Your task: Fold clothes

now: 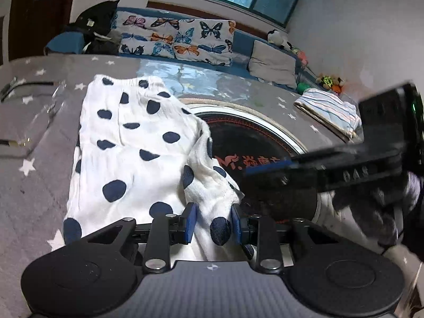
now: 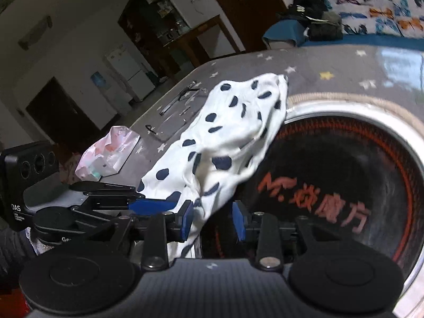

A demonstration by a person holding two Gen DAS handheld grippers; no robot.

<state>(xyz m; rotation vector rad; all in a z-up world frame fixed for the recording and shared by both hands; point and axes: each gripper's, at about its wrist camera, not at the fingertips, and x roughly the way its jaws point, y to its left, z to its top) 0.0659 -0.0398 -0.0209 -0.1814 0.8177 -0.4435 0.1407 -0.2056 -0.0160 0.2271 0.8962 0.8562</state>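
A white garment with dark blue polka dots [image 1: 132, 137] lies on the grey star-patterned table cover [image 1: 31, 185]. Its near corner rises in a bunched ridge into my left gripper [image 1: 213, 222], which is shut on that bunch. From the right wrist view the garment [image 2: 233, 122] slopes up off the table, and its lower end hangs between the fingers of my right gripper [image 2: 212, 220]. That gripper is open, with a gap beside the cloth. The left gripper [image 2: 153, 205] shows at the left. The right gripper [image 1: 254, 171] appears blurred beside the cloth.
A round black mat with red lettering [image 1: 265, 143] lies under the garment's right edge. A folded striped cloth [image 1: 328, 108] sits at the far right of the table. A pink plastic bag [image 2: 106, 153] and metal tools [image 2: 177, 100] lie at the left. A sofa with butterfly cushions [image 1: 180, 39] stands behind.
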